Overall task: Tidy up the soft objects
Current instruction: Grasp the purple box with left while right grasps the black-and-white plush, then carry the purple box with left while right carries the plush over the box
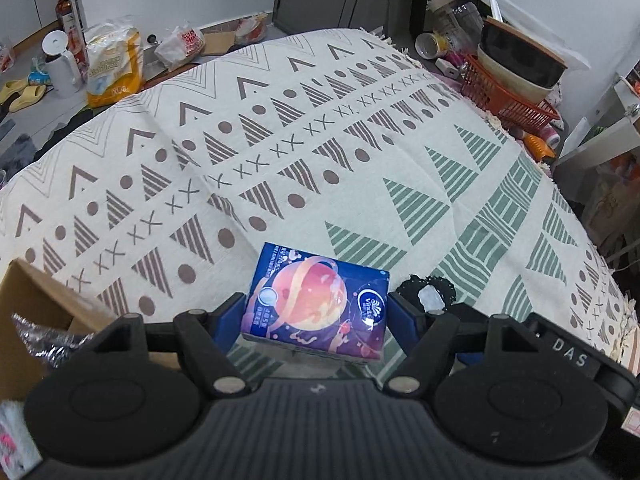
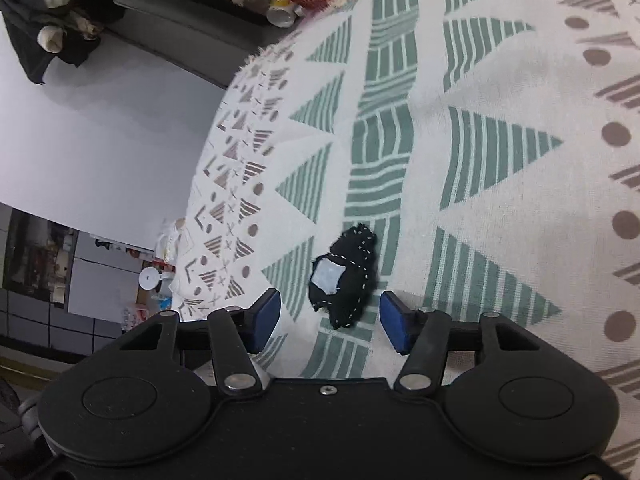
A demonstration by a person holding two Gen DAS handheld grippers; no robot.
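My left gripper (image 1: 316, 316) is shut on a blue tissue pack (image 1: 316, 304) with an orange planet print, held a little above the patterned cloth (image 1: 280, 140). A small black stuffed toy (image 1: 428, 292) with a pale patch lies on the cloth just right of the pack. In the right wrist view the same black toy (image 2: 344, 280) lies on the cloth between my right gripper's blue pads. My right gripper (image 2: 328, 312) is open around it, with gaps on both sides.
A cardboard box (image 1: 36, 312) holding a silver foil bag stands at the near left. An orange basket (image 1: 508, 100) with stacked bowls sits at the far right corner. Bags, a white kettle and slippers lie on the floor beyond the cloth's far left edge.
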